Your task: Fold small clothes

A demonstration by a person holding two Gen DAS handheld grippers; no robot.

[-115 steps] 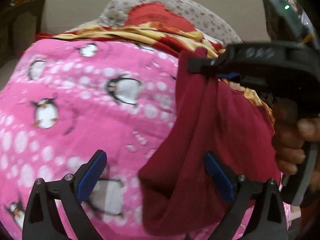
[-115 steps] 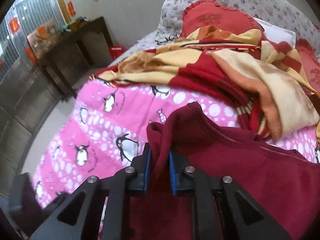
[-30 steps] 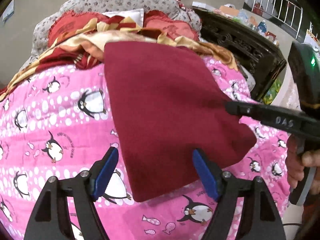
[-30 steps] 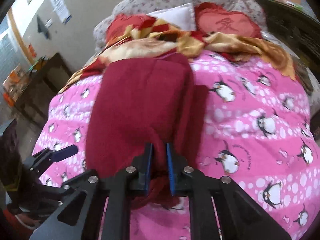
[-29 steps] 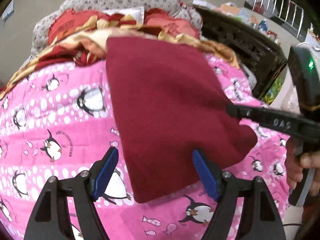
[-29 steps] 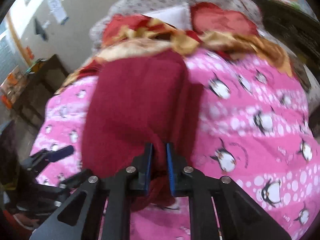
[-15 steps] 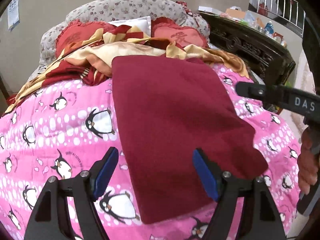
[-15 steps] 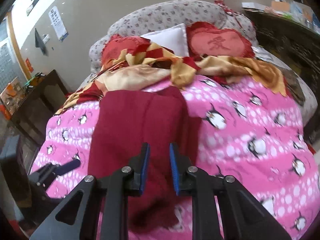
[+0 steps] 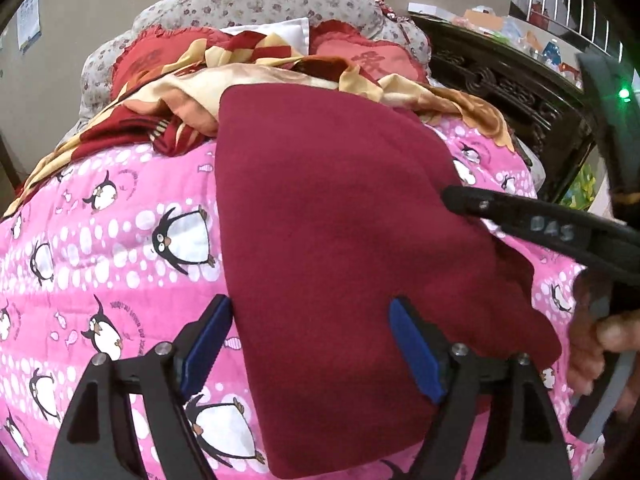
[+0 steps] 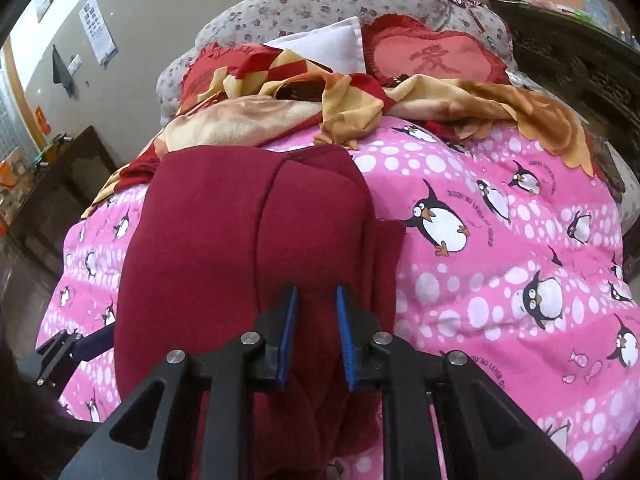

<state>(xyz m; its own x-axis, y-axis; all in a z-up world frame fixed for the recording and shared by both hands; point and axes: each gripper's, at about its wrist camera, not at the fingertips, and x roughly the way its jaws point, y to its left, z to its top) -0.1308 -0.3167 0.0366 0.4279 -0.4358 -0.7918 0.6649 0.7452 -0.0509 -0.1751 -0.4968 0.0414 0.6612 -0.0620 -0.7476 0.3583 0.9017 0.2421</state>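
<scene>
Currently the dark red fleece garment (image 9: 340, 240) lies flat mid-bed on my pink penguin-print quilt (image 9: 100, 240). Left gripper (image 9: 312, 356) wide, opening, holds nothing; right gripper (image 10: 316, 332) narrowly parted, closing, cloth between, ungripped. Soft, light, floppy: I'd take near-edge corners.

Plain maroon garment (image 9: 340, 240), pink penguin-print quilt (image 9: 100, 248), red-and-gold blanket (image 10: 360, 104), blue pads (image 10: 286, 336)

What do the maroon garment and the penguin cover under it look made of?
Maroon garment: probably fleece or soft knit, with a matte, faintly fuzzy surface and thick rounded folds. Penguin cover: printed woven fabric, likely quilted cotton or polyester, with a smooth, puffy surface and no sheen.
</scene>
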